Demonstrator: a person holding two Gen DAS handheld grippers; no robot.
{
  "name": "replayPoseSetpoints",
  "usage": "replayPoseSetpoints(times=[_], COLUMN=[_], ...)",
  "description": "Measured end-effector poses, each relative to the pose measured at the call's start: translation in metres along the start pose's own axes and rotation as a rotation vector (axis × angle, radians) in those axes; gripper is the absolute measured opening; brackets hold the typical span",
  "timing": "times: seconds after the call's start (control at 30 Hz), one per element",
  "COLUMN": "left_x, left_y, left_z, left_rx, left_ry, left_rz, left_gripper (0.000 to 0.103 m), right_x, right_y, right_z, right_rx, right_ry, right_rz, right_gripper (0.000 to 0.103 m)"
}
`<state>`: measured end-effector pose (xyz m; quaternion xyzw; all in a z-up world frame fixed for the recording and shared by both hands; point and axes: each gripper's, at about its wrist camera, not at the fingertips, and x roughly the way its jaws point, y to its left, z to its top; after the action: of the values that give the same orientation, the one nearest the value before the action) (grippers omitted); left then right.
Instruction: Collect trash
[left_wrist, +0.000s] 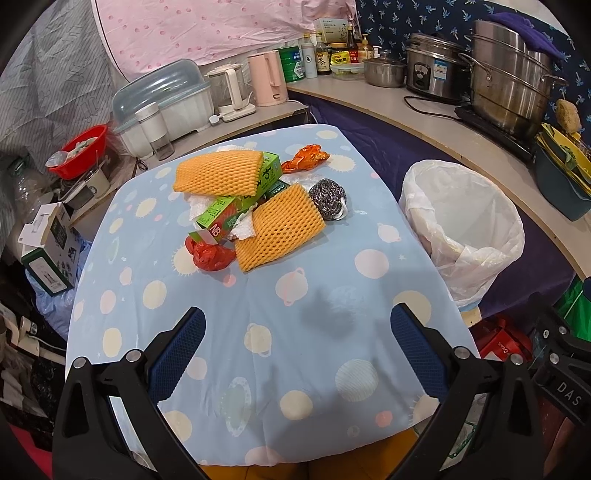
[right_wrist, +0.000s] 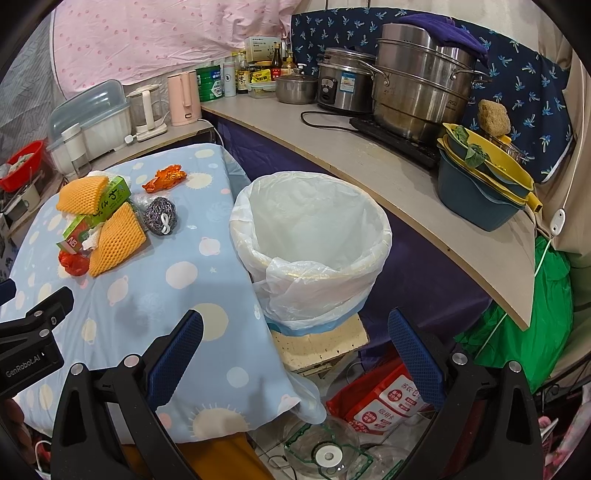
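On the table (left_wrist: 332, 369), under its blue planet-print cloth, the trash sits in one loose heap toward the far side: two orange foam nets (left_wrist: 218, 172), green cartons (left_wrist: 221, 216), crumpled white paper, a red plastic scrap (left_wrist: 208, 254), an orange wrapper (left_wrist: 304, 158) and a steel scourer (left_wrist: 327, 199) touching the nearer net. Just beside the table's right edge stands the bin (right_wrist: 314, 236), lined with a white bag and apparently empty, perched on a small pale block. Both claws hover near the table's near edge, well short of the heap; the left claw (left_wrist: 297, 354) is spread wide with nothing between its blue pads, and the right claw (right_wrist: 295, 354) is likewise wide and empty, aimed more toward the bin. Nothing looks collected yet, so the likely first step is a reach to the pile. Because the pieces overlap, pinching one net could drag the cartons or paper along and spill them off the table. The foam nets are soft and may squash or slip from the pads. The cloth is loose and could bunch if a fingertip catches it. The liner's slack front lip could fold inward and catch a dropped piece, and the bin's raised perch may tip if bumped.
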<state>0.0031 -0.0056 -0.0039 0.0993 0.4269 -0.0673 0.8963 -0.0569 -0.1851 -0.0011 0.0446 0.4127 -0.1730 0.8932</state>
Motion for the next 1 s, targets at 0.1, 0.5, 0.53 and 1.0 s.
replayPoseSetpoints(times=[0.1,0.5,0.53,1.0], left_x=[-0.001,0.002,0.002,0.029], left_y=[0.0,0.007,0.007,0.052], left_z=[0.0,0.006,0.006,0.017], left_rx=[-0.002,-0.014,-0.017,-0.107], left_ry=[0.001,0.004,0.004,0.025], left_rz=[0.005,-0.007,-0.007,-0.029], left_gripper=[0.096,0.096,0.096,0.096], right_x=[0.0,0.003,0.004,0.033], right_y=[0.0,0.011,0.012,0.039], right_z=[0.0,0.004,0.005,0.019], right_rx=[0.0,-0.019,-0.021,-0.019], right_ry=[0.001,0.008,0.009,0.032], right_rz=[0.0,-0.011,-0.013,0.017], right_gripper=[0.096,0.096,0.096,0.096])
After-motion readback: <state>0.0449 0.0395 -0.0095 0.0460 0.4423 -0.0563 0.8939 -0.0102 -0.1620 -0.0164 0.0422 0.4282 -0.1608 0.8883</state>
